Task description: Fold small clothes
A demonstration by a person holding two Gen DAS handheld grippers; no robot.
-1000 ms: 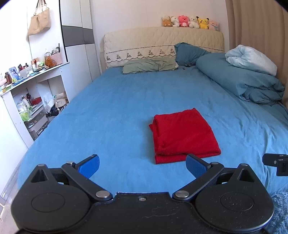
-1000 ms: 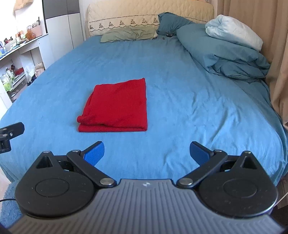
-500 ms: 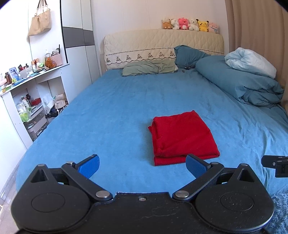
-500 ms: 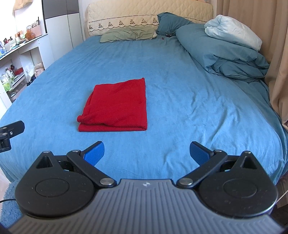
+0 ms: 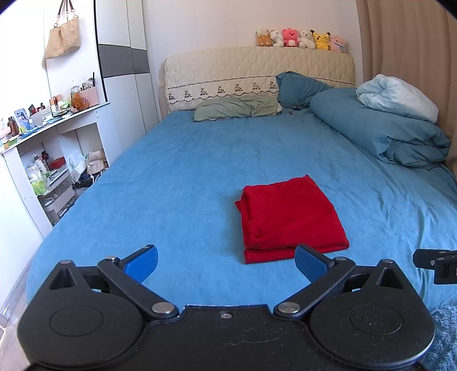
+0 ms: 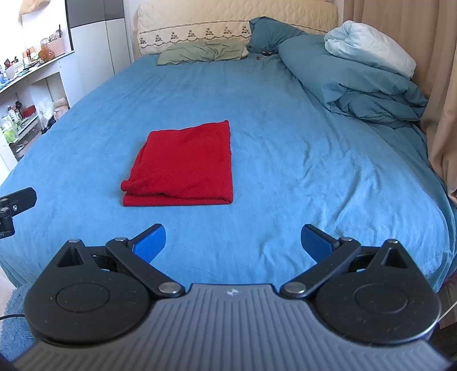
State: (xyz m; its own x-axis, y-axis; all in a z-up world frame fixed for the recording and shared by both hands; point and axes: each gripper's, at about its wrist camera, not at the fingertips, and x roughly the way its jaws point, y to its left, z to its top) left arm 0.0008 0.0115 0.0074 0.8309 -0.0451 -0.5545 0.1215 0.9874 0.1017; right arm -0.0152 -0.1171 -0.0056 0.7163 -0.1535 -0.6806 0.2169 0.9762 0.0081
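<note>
- Your left gripper (image 5: 225, 261) is spread wide, holding nothing.
- Your right gripper (image 6: 232, 242) is likewise spread and empty.
- The folded red garment (image 6: 185, 167) lies flat near the bed's (image 6: 285, 120) foot edge.

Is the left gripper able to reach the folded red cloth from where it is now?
Probably yes. The left gripper is open, and the red cloth lies just ahead, slightly to its right, on the blue bedsheet. Nothing stands between them.

Two low wrist views from the bed's (image 5: 200, 177) foot toward the headboard (image 6: 234, 17), overlapping mid-bed.
</note>
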